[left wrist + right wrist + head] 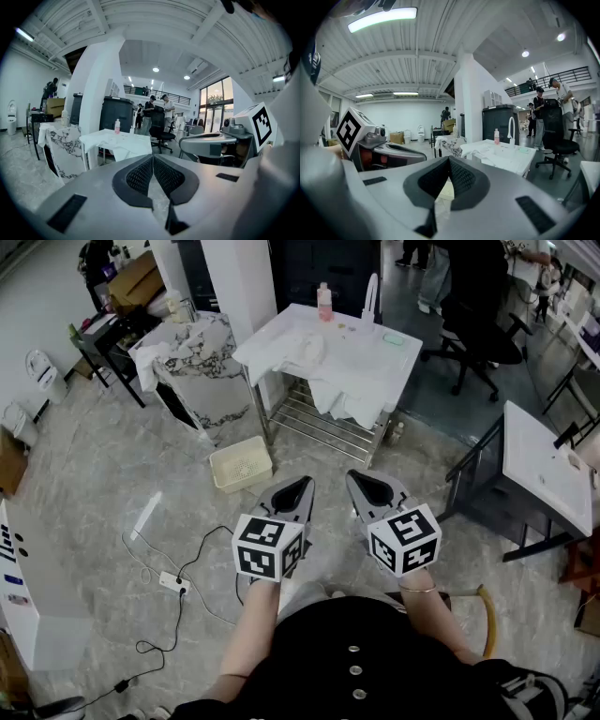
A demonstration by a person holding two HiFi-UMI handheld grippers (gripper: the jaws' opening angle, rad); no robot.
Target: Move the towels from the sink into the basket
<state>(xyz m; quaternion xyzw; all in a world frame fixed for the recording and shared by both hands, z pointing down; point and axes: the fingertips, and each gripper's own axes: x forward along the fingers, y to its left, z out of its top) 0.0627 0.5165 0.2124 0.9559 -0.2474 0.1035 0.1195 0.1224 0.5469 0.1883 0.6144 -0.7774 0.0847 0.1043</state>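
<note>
Hand-held grippers — left [305, 482], right [357, 476] — abreast, forward-pointing

Towels [342, 390] look soft white cloth, the basket [244, 482] matt cream plastic, the rack [319, 423] shiny metal wire.

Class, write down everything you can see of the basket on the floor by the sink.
The basket is small, rectangular and cream-coloured, plastic by the look of it, with low walls, a thicker rim and a perforated bottom. It stands upright with its open side up, turned a little askew, on the grey marbled floor, close to a front leg of the sink stand. It looks empty: no towel lies in it, and nothing but the floor touches it.
</note>
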